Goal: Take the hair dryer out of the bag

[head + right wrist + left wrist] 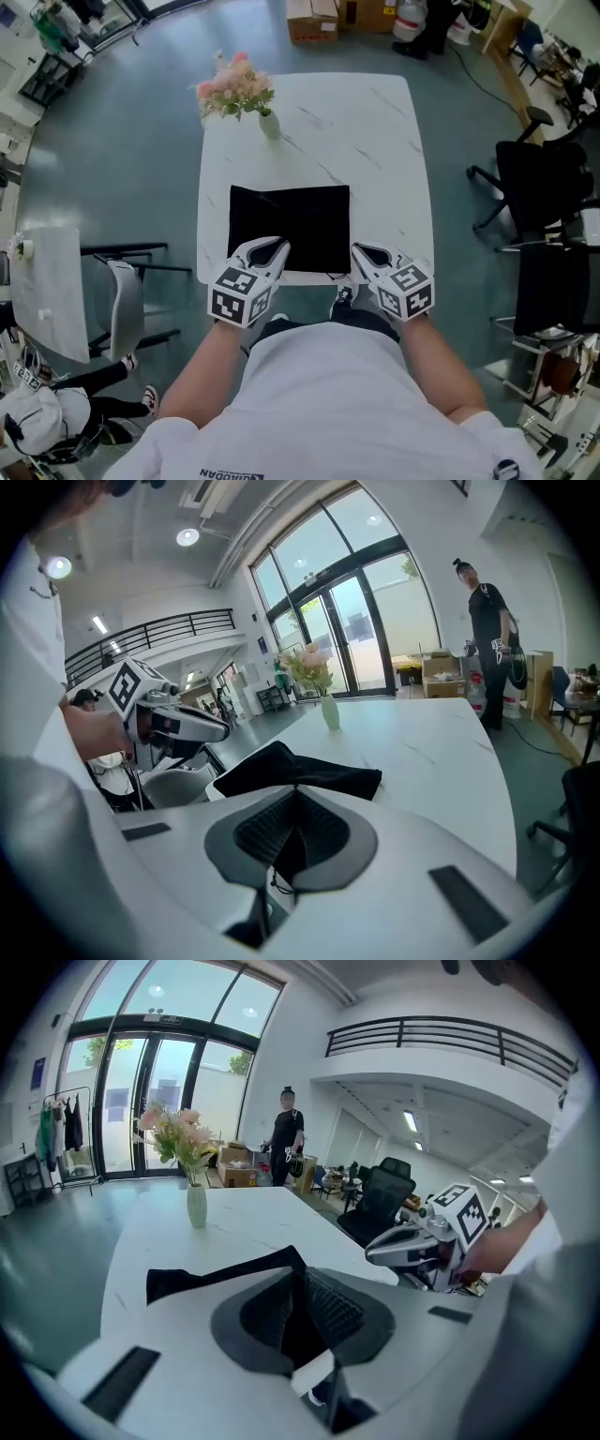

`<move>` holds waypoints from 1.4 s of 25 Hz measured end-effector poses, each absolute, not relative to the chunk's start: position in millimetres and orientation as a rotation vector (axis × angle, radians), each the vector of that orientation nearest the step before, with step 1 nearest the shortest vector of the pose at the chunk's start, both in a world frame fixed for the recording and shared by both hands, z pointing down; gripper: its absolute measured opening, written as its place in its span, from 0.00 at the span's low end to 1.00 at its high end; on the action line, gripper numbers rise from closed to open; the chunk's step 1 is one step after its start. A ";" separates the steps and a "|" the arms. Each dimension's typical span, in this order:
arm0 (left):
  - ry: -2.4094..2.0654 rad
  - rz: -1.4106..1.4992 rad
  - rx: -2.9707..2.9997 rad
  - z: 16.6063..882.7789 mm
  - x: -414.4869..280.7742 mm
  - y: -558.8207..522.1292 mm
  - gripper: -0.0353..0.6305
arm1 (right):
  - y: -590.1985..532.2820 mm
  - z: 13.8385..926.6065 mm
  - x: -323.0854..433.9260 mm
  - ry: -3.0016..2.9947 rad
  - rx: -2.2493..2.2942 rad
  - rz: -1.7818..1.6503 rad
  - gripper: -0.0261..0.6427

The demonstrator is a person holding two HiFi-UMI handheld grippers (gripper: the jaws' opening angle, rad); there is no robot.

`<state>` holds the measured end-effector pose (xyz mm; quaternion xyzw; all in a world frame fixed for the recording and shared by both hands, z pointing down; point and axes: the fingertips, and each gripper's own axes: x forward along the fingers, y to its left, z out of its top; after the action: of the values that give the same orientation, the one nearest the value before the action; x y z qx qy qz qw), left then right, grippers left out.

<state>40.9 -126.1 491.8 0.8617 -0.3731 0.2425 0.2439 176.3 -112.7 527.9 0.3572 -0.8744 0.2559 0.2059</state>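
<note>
One black bag (289,227) lies flat at your edge of the white marble table (375,131), its long side running left to right. Your left gripper (277,247) hangs over it, jaws slightly parted and empty. Your right gripper (359,249), clenched on nothing, is just beside it. A flower vase (269,123) stands at the table's far left, above a grey floor (122,169), with office chairs (539,183) to the right.

Matt black cloth bag (289,228), glossy marble-look table (375,122)

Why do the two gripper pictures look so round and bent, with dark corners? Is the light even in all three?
Left gripper view: the wide-angle lens bows the balcony rail and blackens the corners. Right gripper view: same bulge; the glass doors glare bright. Head view: milder bending, soft even light, black bag sharp on the white table.
</note>
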 end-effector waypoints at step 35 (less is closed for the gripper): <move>-0.545 1.641 2.505 607.2 59.1 -177.5 0.28 | -166.7 559.7 182.3 -2.378 1.021 0.830 0.06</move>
<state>59.1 -177.5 607.2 0.8219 -0.1789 0.5385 0.0489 182.3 -166.7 559.7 0.3673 -0.8555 0.2985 0.2102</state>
